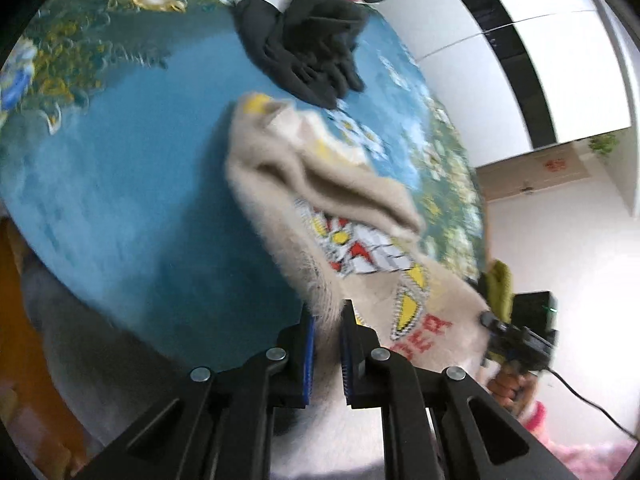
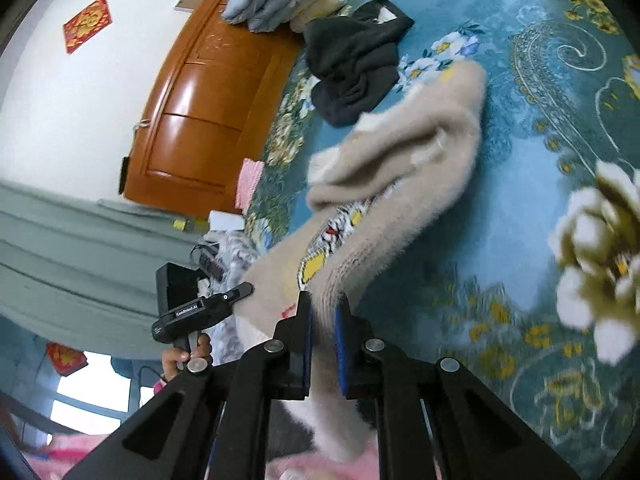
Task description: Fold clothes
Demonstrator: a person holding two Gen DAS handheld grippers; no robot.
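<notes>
A fuzzy beige sweater (image 1: pixel 288 184) with a colourful cartoon print lies partly lifted over a blue floral bedspread (image 1: pixel 120 200). My left gripper (image 1: pixel 328 312) is shut on the sweater's ribbed hem. My right gripper (image 2: pixel 323 304) is shut on the hem at the other corner of the same sweater (image 2: pixel 420 152). The hem is raised and stretched between both grippers, the far part with a sleeve folded over still rests on the bed. The right gripper also shows in the left wrist view (image 1: pixel 486 318), and the left gripper shows in the right wrist view (image 2: pixel 246 290).
A crumpled black garment (image 1: pixel 312 48) lies beyond the sweater, also in the right wrist view (image 2: pixel 356 60). Folded bedding and a grey garment (image 2: pixel 268 0) are stacked at the bed's far end. A wooden headboard (image 2: pixel 200 112) and white walls border the bed.
</notes>
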